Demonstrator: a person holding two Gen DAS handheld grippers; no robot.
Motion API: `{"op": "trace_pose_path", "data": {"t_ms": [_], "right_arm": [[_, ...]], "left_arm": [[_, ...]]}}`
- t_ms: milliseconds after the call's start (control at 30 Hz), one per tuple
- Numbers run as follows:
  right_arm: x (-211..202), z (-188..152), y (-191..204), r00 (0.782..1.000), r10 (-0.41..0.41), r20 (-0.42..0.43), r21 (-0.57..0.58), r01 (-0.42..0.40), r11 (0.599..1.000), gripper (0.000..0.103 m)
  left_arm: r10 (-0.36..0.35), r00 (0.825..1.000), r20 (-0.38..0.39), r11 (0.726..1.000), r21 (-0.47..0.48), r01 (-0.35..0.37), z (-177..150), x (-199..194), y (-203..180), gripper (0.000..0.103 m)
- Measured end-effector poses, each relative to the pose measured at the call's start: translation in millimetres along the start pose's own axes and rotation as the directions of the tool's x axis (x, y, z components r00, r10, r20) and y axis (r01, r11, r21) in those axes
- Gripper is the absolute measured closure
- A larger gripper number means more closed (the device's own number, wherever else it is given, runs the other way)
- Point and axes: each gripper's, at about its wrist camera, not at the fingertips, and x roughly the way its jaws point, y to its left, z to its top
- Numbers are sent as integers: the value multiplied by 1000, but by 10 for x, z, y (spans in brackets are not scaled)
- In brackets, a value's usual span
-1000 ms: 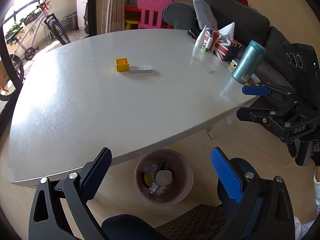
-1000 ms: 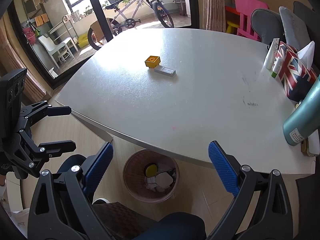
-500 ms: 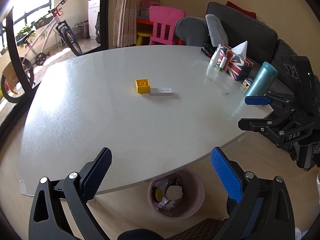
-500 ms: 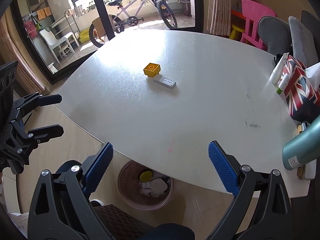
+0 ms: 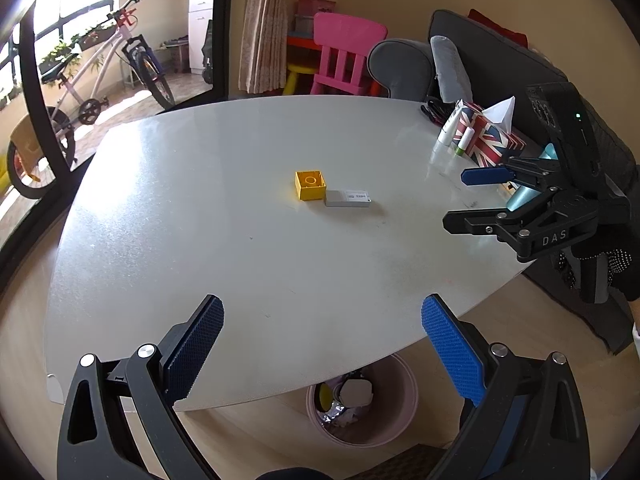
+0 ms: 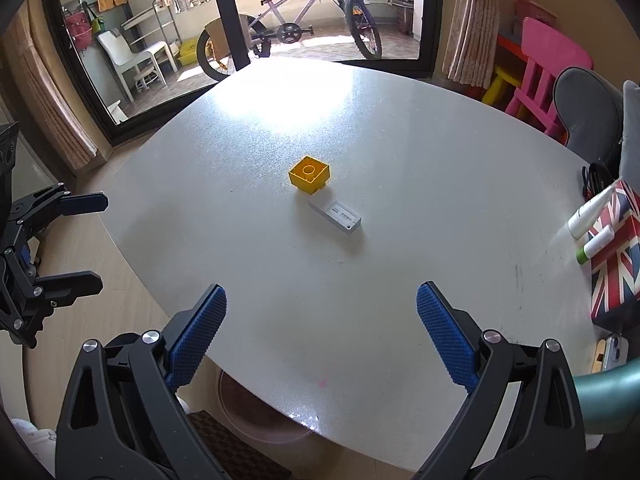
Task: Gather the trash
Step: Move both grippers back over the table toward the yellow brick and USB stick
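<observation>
Both grippers empty, hovering over the near edge of the table (image 5: 168, 216), nothing touched.

Left gripper (image 5: 322, 354): jaws spread wide, blue pads facing each other, nothing between them. Also seen at the left edge of the right wrist view (image 6: 94, 242), jaws apart.

Right gripper (image 6: 322, 338): jaws spread wide, empty. Seen side-on in the left wrist view (image 5: 460, 198), jaws parted, held by a gloved hand (image 5: 612, 268) on the table's right side.

Trash on table: yellow block (image 5: 310, 185) (hollow, round hole on top) near the middle, small white box (image 5: 347, 199) just beside it on its right, touching or nearly so, cannot tell which. Both well apart from either gripper.

Pink bin (image 5: 400, 404) on the floor under the near table edge, already holding scraps (something yellow, something white, crumpled foil). Only its rim visible from the right wrist view (image 6: 256, 420).

Right end of table: flag-print tissue box (image 5: 486, 140), white tubes (image 5: 450, 130) leaning against it, teal bottle (image 6: 608, 388), phone (image 6: 614, 352).

Background: bicycle (image 6: 292, 24), pink chair (image 5: 346, 56), dark sofa (image 5: 496, 56).
</observation>
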Motion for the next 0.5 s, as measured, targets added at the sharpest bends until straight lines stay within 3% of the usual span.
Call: {"op": "trace_pose_path", "data": {"t_ms": [433, 500], "right_arm": [[641, 413, -48, 997, 5, -75, -128, -14, 992, 9], [725, 454, -37, 996, 9, -87, -142, -22, 990, 13]], "left_arm": [[8, 1000, -9, 1000, -23, -9, 4, 69, 146, 8], [8, 1000, -11, 1000, -29, -9, 7, 88, 165, 8]]}}
